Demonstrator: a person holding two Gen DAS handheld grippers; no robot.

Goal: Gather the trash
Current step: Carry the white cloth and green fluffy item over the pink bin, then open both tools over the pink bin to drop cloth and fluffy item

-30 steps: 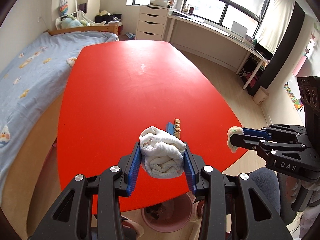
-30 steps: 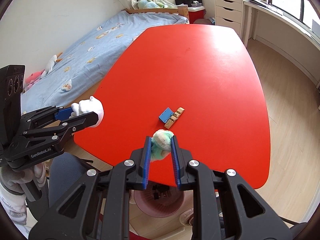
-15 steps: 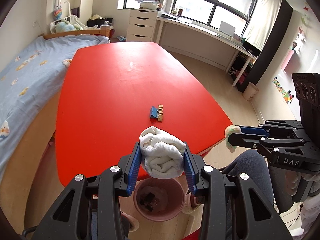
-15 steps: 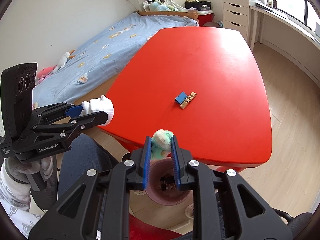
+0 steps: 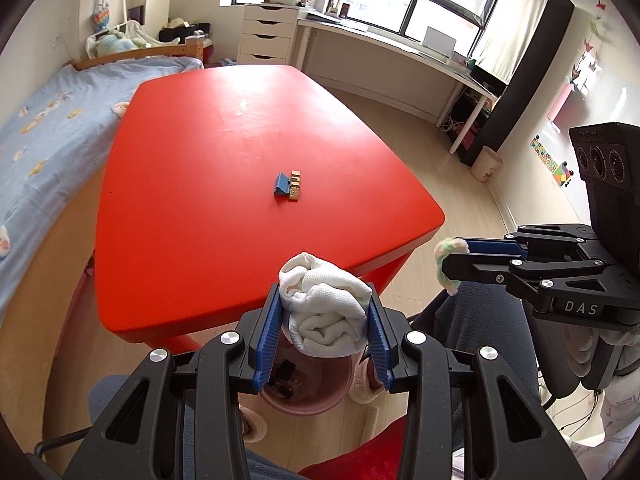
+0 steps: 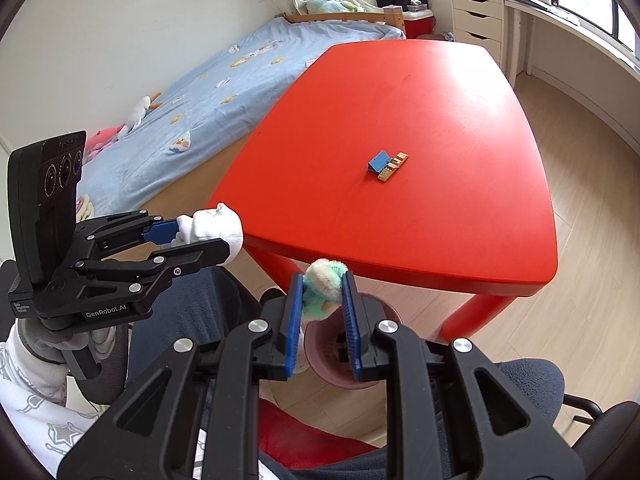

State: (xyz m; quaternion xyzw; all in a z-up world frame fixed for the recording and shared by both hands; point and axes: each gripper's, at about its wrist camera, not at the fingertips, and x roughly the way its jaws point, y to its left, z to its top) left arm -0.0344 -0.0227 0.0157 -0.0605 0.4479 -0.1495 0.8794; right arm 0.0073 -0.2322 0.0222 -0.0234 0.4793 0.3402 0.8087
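Note:
My left gripper (image 5: pixel 325 312) is shut on a crumpled white cloth wad (image 5: pixel 324 312), held just off the near edge of the red table (image 5: pixel 208 168) and above a pink trash bin (image 5: pixel 308 384) on the floor. In the right wrist view that left gripper (image 6: pixel 200 236) and its white wad (image 6: pixel 212 228) appear at the left. My right gripper (image 6: pixel 323 292) is shut on a small green-and-white fluffy wad (image 6: pixel 324 286), over the same pink bin (image 6: pixel 332 356). The left wrist view shows the right gripper (image 5: pixel 450 256) off to the right, beyond the table's corner.
A small blue block (image 5: pixel 281 185) and a tan piece (image 5: pixel 295 186) lie together mid-table. A bed with blue bedding (image 6: pixel 224 92) runs along the table's left side. A person's knees and a chair (image 6: pixel 532 400) sit below the grippers. White drawers (image 5: pixel 266 34) and a long desk stand at the back.
Both grippers have drawn back off the table's near edge, each with its wad still held. The pink bin has come into fuller view beneath them.

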